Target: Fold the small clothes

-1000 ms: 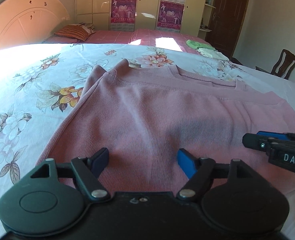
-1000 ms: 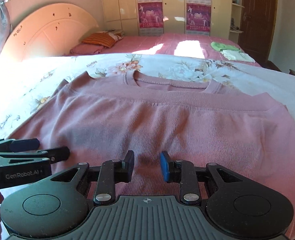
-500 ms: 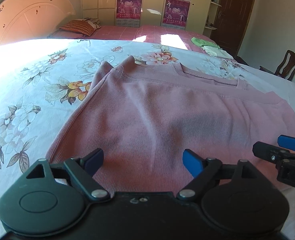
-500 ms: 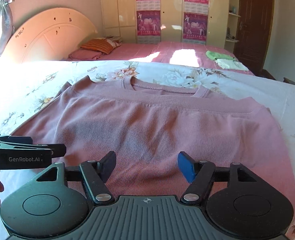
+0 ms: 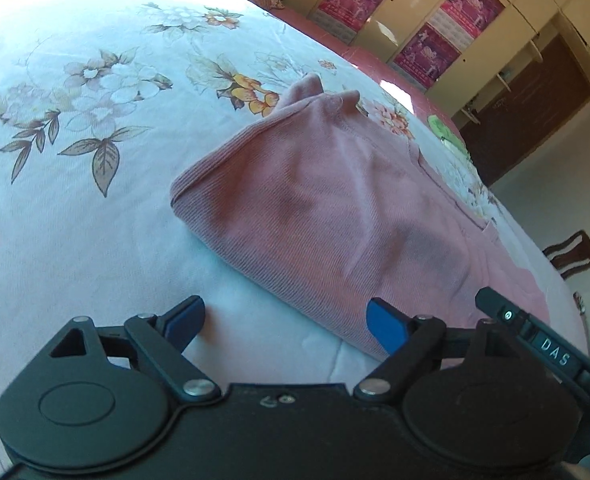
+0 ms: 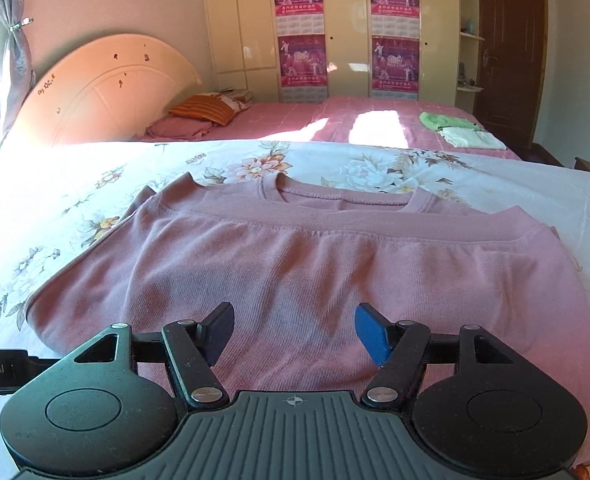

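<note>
A pink knit top (image 6: pixel 315 256) lies folded over on the floral bedsheet (image 6: pixel 75 192), its neckline toward the far side. It also shows in the left wrist view (image 5: pixel 335 216). My right gripper (image 6: pixel 291 332) is open and empty, above the near part of the top. My left gripper (image 5: pixel 283 320) is open and empty, tilted, at the top's near left corner; its left finger is over bare sheet (image 5: pixel 75 220). The right gripper's finger (image 5: pixel 507 312) shows at the right in the left wrist view.
A second bed with a pink cover (image 6: pixel 335 120) stands behind, with an orange striped pillow (image 6: pixel 207 108) and folded green and white clothes (image 6: pixel 459 128). Behind are a headboard (image 6: pixel 107 88), wardrobes with posters (image 6: pixel 303 32), a dark door (image 6: pixel 507 40) and a chair (image 5: pixel 567 252).
Both grippers have pulled back toward the near edge. The right gripper opened wider over the second. The left gripper moved left and tilted, now at the top's left corner.
</note>
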Tool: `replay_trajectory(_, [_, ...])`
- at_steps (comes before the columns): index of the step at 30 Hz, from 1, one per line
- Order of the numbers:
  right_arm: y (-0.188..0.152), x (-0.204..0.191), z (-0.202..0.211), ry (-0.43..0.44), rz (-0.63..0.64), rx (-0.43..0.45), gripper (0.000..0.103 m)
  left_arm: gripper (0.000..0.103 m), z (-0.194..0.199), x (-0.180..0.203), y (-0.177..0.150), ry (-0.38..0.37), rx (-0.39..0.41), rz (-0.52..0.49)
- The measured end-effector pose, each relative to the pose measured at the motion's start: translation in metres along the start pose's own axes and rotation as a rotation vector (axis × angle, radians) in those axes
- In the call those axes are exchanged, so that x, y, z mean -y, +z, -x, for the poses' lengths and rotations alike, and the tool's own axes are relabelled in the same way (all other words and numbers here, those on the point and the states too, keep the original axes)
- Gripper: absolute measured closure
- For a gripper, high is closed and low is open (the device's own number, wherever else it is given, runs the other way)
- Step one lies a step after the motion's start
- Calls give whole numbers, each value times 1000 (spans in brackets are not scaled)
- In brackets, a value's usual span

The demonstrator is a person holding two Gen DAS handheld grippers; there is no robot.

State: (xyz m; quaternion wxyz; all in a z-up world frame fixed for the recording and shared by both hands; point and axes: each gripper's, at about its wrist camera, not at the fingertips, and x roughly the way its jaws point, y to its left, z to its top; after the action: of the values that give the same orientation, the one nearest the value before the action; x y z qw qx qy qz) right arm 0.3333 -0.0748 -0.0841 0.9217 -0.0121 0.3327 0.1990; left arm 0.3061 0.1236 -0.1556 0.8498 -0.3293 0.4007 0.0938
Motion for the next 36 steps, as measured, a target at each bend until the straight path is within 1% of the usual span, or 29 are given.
replay_trajectory(2, [0, 1, -3, 6, 2, 8, 36, 16, -2, -8, 3, -34, 26, 80])
replay_trajectory(5, [0, 4, -10, 13, -3, 12, 36, 18, -14, -13, 14, -82, 75, 153])
replay_trajectory(8, [3, 9, -17, 16, -14, 19, 36, 31, -29, -11, 25, -104, 124, 192])
replay_trajectory(9, [4, 11, -19, 17, -19, 21, 36, 40, -34, -11, 28, -104, 134, 202])
replay_trajectory(10, [6, 13, -21, 20, -21, 22, 36, 53, -38, -10, 31, -108, 147, 206])
replay_trajectory(11, [7, 14, -21, 17, -18, 26, 36, 64, -44, -11, 34, -112, 138, 208])
replay_trajectory(12, [8, 14, -22, 12, -17, 29, 36, 81, -48, -13, 36, -107, 129, 215])
replay_trajectory(14, [11, 18, -22, 3, -39, 37, 36, 83, -51, -18, 37, -121, 122, 235])
replay_trajectory(16, [11, 20, -21, -9, -51, 42, 36, 86, -49, -17, 37, -121, 119, 207])
replay_trajectory(18, [9, 17, -23, -41, -25, 34, 36, 88, -48, -17, 36, -123, 124, 191])
replay_trajectory(19, [4, 14, -28, -76, 2, 9, 36, 90, -48, -17, 35, -128, 125, 186])
replay_trajectory(21, [-8, 11, -42, -92, 35, -70, 36, 90, -46, -15, 36, -135, 135, 172])
replay_trajectory(23, [-18, 2, -43, -124, 130, -58, 35, 91, -43, -14, 35, -150, 145, 160])
replay_trajectory(24, [-16, 1, -42, -126, 127, -63, 35, 91, -41, -13, 35, -154, 152, 151])
replay_trajectory(25, [-13, 4, -38, -113, 94, -62, 36, 91, -38, -12, 35, -159, 159, 137])
replay_trajectory(26, [-10, 7, -30, -99, 47, -29, 36, 91, -36, -10, 36, -163, 167, 121])
replay_trajectory(27, [-12, 7, -27, -112, 39, -10, 36, 91, -34, -8, 36, -166, 176, 104])
replay_trajectory(28, [-16, 5, -30, -138, 67, -27, 36, 92, -31, -5, 37, -167, 183, 89])
replay_trajectory(29, [-24, 1, -40, -145, 123, -86, 36, 92, -29, -1, 38, -171, 187, 73])
replay_trajectory(30, [-28, -1, -37, -152, 147, -59, 36, 92, -26, 3, 39, -173, 193, 56])
replay_trajectory(31, [-26, -1, -37, -148, 154, -70, 36, 93, -24, 8, 40, -173, 200, 40])
replay_trajectory(33, [-17, 7, -29, -99, 88, -57, 36, 93, -15, 24, 42, -186, 225, -19])
replay_trajectory(34, [-12, 15, -18, -67, 31, -14, 36, 93, -11, 34, 42, -193, 240, -58])
replay_trajectory(36, [-6, 29, -6, -42, -32, 31, 36, 93, -3, 59, 41, -211, 266, -144])
